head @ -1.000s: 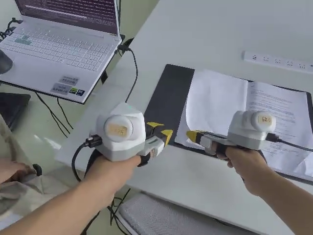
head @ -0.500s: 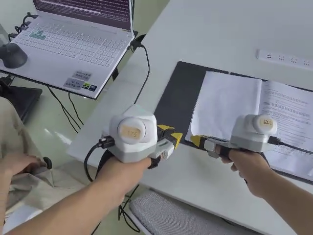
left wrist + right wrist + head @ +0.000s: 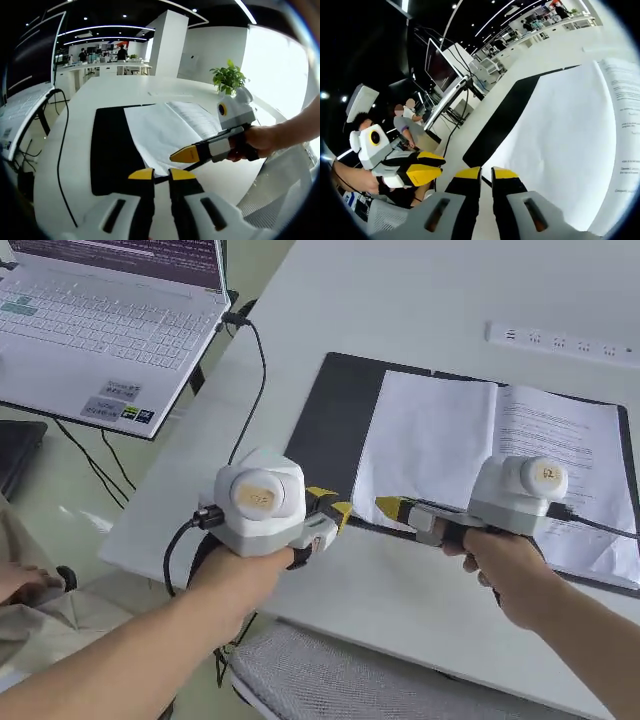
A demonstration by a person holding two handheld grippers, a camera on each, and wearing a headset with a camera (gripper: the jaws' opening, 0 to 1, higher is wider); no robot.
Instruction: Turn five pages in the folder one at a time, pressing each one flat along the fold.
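Left tongs (image 3: pixel 330 504) and right tongs (image 3: pixel 391 508) meet nearly tip to tip in the head view, at the near edge of the open folder (image 3: pixel 335 425) on the white bench (image 3: pixel 400 300). In the left gripper view its jaws stand narrow, gripping nothing, with a blank page (image 3: pixel 160 130) ahead. In the right gripper view that pair is narrow too, empty, over the same page.
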